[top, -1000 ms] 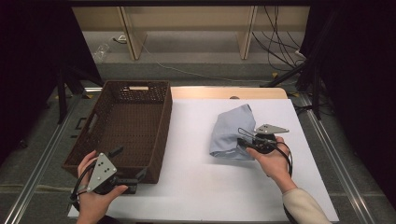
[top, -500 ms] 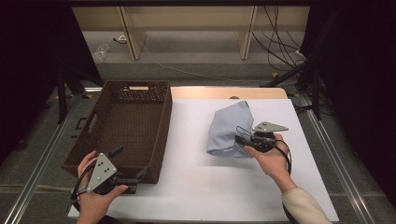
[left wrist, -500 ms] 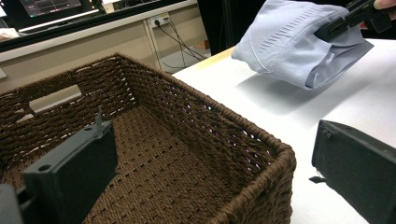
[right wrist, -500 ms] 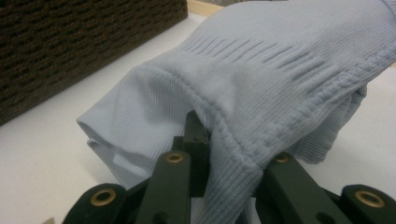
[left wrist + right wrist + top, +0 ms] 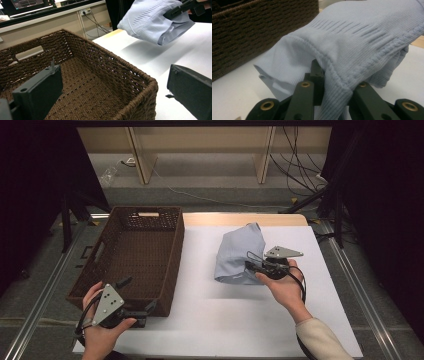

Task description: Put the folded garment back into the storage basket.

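Observation:
A folded light blue garment (image 5: 236, 254) hangs a little above the white table top, and its shadow falls under it. My right gripper (image 5: 248, 267) is shut on the garment's near edge; the hem (image 5: 362, 32) is bunched between the black jaws of the right gripper (image 5: 334, 77). A brown woven basket (image 5: 177, 260) stands at the table's left. My left gripper (image 5: 136, 295) is open at the basket's near right corner, with one jaw inside the basket (image 5: 130, 67) and one outside it. The left gripper view also shows the garment (image 5: 150, 20) held off the table.
The white sheet (image 5: 225, 320) covers the table between the basket and the right edge. A wooden strip (image 5: 240, 219) runs along the far edge. Cables and shelf legs lie on the floor beyond, and metal rails (image 5: 350, 280) flank the table.
My right gripper has carried the garment slightly left and up off the table. The left gripper has stayed at the basket corner.

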Demonstrator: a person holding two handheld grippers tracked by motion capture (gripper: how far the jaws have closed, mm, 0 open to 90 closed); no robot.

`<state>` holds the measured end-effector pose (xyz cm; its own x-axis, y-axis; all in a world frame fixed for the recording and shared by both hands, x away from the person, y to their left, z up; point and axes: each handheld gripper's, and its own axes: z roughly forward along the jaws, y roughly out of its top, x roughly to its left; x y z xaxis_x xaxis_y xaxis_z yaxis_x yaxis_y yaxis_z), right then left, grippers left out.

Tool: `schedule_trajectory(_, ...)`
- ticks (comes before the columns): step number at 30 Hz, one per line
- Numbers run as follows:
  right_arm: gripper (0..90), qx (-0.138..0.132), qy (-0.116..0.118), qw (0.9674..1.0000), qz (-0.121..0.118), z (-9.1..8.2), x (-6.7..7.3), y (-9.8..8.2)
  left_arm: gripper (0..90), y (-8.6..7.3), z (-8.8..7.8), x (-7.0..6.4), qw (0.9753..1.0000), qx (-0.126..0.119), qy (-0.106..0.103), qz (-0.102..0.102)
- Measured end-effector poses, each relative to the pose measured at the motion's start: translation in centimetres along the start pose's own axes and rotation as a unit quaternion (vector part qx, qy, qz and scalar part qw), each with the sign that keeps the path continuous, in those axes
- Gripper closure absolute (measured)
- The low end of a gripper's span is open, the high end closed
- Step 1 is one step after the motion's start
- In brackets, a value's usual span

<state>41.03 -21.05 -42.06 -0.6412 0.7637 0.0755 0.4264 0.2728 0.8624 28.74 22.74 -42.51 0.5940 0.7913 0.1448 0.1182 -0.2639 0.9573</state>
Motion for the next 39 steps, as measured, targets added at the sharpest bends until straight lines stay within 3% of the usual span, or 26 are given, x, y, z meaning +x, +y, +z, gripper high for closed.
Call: schedule_trajectory(39,79.0,-0.024,0.018,0.9995,-0.013,0.6,2.2,2.9,0.0,0.1,-0.1,0.0,1.0000,0.000,0.001,0.004)
